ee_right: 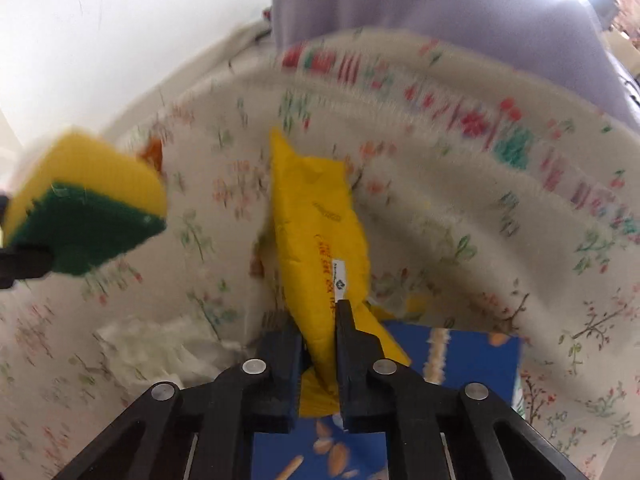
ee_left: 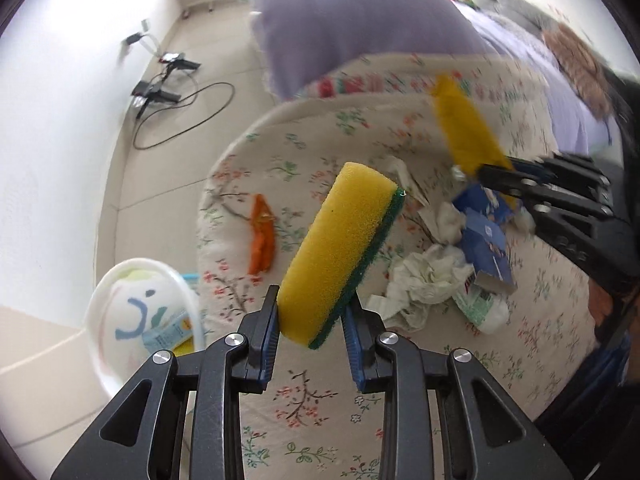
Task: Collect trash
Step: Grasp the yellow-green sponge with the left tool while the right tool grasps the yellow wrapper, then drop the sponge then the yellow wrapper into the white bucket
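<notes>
My left gripper point(ee_left: 314, 304) is shut on a yellow sponge point(ee_left: 336, 248) with a green scouring face, held tilted above the floral bedspread point(ee_left: 320, 400). That sponge point(ee_right: 88, 208) also shows at the left edge of the right wrist view. My right gripper point(ee_right: 318, 320) is shut on the lower end of a yellow wrapper point(ee_right: 320, 232), which stands up from its jaws. In the left wrist view the right gripper point(ee_left: 486, 170) lifts the yellow wrapper point(ee_left: 464, 128) over a pile of trash.
On the bedspread lie crumpled white tissue point(ee_left: 428, 276), a torn blue carton point(ee_left: 484, 236) and an orange wrapper point(ee_left: 262, 236). A white lined bin point(ee_left: 136, 312) stands on the floor at the bed's left. Cables point(ee_left: 176, 92) trail on the floor. A lilac pillow point(ee_left: 360, 28) lies behind.
</notes>
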{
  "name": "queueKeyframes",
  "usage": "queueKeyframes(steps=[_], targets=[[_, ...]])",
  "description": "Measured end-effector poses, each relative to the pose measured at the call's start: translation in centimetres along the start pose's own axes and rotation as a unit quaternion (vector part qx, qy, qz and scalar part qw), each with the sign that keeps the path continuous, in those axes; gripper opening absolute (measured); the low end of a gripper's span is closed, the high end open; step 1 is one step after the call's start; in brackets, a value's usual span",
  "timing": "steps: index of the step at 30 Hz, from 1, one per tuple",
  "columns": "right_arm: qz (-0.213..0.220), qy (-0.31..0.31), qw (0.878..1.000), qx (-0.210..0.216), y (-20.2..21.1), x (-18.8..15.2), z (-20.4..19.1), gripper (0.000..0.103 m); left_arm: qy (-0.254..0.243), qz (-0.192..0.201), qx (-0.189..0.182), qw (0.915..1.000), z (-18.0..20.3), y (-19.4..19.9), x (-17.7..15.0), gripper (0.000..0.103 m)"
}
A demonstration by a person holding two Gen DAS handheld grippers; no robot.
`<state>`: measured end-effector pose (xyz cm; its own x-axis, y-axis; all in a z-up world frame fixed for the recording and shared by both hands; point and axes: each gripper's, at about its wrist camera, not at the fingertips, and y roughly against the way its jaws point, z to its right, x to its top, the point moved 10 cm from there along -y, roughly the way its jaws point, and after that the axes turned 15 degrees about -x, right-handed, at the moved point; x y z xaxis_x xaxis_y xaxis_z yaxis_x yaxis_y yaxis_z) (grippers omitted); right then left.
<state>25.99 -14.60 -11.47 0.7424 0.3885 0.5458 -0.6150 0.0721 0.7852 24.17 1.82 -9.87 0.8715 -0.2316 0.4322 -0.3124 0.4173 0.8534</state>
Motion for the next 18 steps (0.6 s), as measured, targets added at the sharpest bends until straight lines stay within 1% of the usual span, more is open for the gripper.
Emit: queueKeyframes(steps=[3, 6, 8, 10, 12, 14, 18], targets=[[0.032, -0.031, 0.999, 0.003, 2.4, 1.2, 1.4, 0.011, 0.032, 0.014, -0.009, 0.9994, -1.6, 1.1, 0.1, 0.031], [0.026, -0.060, 0.998, 0.010, 2.8, 0.6, 2.5, 0.011, 0.073, 0.027, -0.010, 0.9969, -3.7, 2.2, 0.0, 0.031], [0.019, -0.078, 0.997, 0.021, 2.7, 0.3, 2.9, 0.011, 0.108, 0.039, -0.007, 0.9933, -5.5, 3.3, -0.5, 0.031], [0.021, -0.094, 0.995, 0.033, 3.4, -0.1, 2.9, 0.011, 0.140, 0.046, -0.001, 0.9892, -7.4, 4.1, -1.0, 0.031], [0.030, -0.103, 0.993, 0.048, 4.9, 0.0, 3.2, 0.011, 0.166, 0.051, 0.009, 0.9848, -9.1, 4.8, -1.7, 0.031], [0.037, -0.108, 0.991, 0.063, 5.7, 0.4, 1.7, 0.011, 0.196, 0.052, 0.023, 0.9789, -11.2, 5.3, -2.6, 0.031], [0.047, -0.104, 0.989, 0.094, 6.8, 0.6, -1.6, 0.011, 0.249, 0.048, 0.026, 0.9669, -14.5, 5.6, -4.4, 0.031]])
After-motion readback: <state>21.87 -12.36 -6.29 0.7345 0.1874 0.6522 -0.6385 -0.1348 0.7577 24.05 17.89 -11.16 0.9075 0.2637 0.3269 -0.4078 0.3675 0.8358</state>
